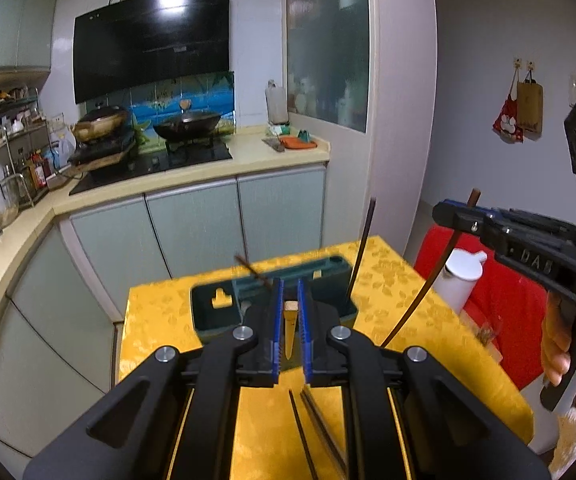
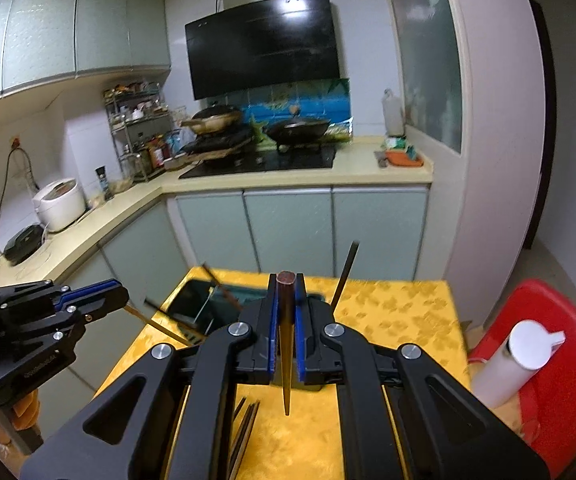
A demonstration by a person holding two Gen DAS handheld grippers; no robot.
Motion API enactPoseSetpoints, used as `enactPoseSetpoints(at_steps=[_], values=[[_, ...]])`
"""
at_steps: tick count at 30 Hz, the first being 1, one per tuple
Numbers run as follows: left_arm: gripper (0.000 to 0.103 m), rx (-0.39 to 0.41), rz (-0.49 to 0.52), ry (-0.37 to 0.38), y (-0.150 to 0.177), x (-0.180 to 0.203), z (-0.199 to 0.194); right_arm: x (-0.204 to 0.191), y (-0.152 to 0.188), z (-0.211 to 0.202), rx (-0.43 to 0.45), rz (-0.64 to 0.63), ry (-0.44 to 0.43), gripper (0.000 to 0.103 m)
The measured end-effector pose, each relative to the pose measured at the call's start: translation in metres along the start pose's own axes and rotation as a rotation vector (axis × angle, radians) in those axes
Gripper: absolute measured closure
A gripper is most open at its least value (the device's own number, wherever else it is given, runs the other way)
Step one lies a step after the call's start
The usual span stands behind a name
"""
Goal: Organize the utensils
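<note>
Chopsticks are pinched one per gripper, the left [image 1: 290,316] gripping a pale stick [image 1: 289,334], the right [image 2: 287,334] a dark one [image 2: 286,344], above the green holder [image 1: 274,304]; I'd tilt each upright before lowering into its slot.

A home kitchen.
Beyond the jaws: a black range hood [image 2: 264,44] over a wok [image 2: 298,130] on the hob [image 2: 264,162], pale cabinets [image 2: 292,232], spice rack [image 2: 138,128], rice cooker [image 2: 60,204].
</note>
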State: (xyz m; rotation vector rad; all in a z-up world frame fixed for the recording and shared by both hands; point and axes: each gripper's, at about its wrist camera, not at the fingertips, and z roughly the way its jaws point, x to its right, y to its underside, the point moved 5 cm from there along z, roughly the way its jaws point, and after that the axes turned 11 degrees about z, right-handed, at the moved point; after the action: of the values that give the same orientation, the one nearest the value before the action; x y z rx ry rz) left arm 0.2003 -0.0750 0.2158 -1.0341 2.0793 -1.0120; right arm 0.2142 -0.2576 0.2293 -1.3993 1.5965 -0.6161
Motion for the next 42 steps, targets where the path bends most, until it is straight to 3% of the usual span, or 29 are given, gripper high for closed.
enactPoseSetpoints(at_steps=[8,16,33,42], values=[[0.096,0.015,-0.008,-0.064,-0.036,-0.008,0.012,-0.004,-0.034,0.007,0.071,0.008,0.027,0.095],[0.096,-0.034,-0.017,-0.076,-0.032,-0.009,0.039,-0.009,-0.054,0.035,0.105,0.017,0.038,0.098],[0.096,-0.122,-0.027,-0.059,0.000,-0.015,0.074,0.032,0.010,0.094,-0.098,0.022,0.100,0.098],[0.096,-0.145,-0.021,-0.081,0.000,-0.018,0.086,0.041,0.027,0.104,-0.138,0.025,0.115,0.098]])
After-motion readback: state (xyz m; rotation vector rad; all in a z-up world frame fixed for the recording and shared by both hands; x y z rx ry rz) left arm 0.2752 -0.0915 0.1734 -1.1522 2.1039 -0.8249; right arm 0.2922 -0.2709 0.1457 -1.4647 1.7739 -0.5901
